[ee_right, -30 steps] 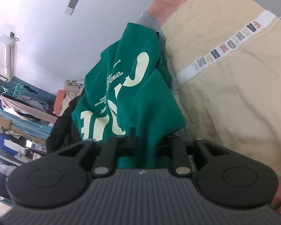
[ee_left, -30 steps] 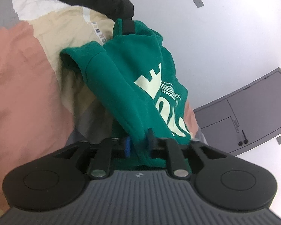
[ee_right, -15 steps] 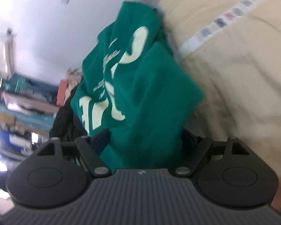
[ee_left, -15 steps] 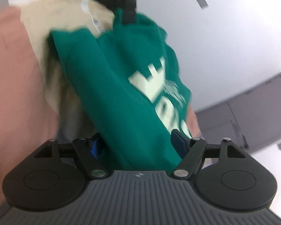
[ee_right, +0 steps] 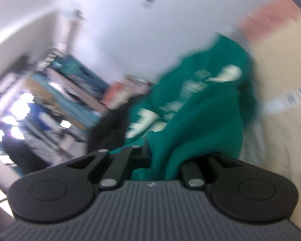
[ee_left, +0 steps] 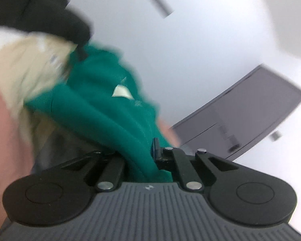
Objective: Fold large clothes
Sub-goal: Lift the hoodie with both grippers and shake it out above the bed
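Beige-and-pink bedding (ee_right: 281, 64) beneath | green sweatshirt (ee_left: 102, 116) bunched at 12 o'clock of both grippers — pale lettering blurred | left gripper (ee_left: 139, 156) just closed, clamping sweatshirt | right gripper (ee_right: 164, 158) just closed — likewise clamping it

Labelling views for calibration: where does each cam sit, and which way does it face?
Left wrist: on the left gripper, facing along its fingers, shut on the green printed sweatshirt; grey cabinet behind.
Right wrist: on the right gripper, shut on the sweatshirt; cluttered shelves behind.
Shared: sweatshirt, beige bedcover.
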The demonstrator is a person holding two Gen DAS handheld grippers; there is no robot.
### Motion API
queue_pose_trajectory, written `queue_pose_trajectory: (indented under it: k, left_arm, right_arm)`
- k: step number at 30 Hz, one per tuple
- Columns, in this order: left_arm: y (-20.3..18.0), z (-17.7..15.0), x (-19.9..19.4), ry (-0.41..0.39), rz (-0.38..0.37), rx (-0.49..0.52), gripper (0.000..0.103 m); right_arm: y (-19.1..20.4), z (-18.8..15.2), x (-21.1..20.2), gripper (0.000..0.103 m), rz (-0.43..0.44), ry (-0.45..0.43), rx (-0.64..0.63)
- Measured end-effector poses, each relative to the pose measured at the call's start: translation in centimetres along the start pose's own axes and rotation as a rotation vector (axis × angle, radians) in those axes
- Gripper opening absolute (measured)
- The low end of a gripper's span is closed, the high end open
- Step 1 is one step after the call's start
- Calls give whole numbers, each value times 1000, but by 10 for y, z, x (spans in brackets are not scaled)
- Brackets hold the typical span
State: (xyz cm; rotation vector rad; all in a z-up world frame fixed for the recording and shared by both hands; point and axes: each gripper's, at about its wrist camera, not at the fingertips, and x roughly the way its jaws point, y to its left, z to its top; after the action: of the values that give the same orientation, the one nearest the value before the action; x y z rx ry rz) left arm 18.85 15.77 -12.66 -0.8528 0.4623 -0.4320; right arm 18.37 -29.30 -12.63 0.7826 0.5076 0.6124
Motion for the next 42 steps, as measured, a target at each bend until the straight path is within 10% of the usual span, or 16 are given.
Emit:
queue_pose_trajectory:
  k: [19, 26, 32, 42]
  left_arm:
    - [-242, 151, -114, -337, -295, 327, 6]
    - [-309, 216, -101, -366, -240, 341, 6]
    - [-263, 224, -13, -287, -55, 393, 6]
    - [-77, 198, 167, -63, 169, 378, 7]
  right_arm:
    - [264, 180, -96, 8, 268, -284, -389]
    - [318, 252, -92, 8, 227, -376, -411]
    - [282, 269, -34, 8, 59, -358, -449]
    - [78, 241, 108, 8, -236, -133, -341]
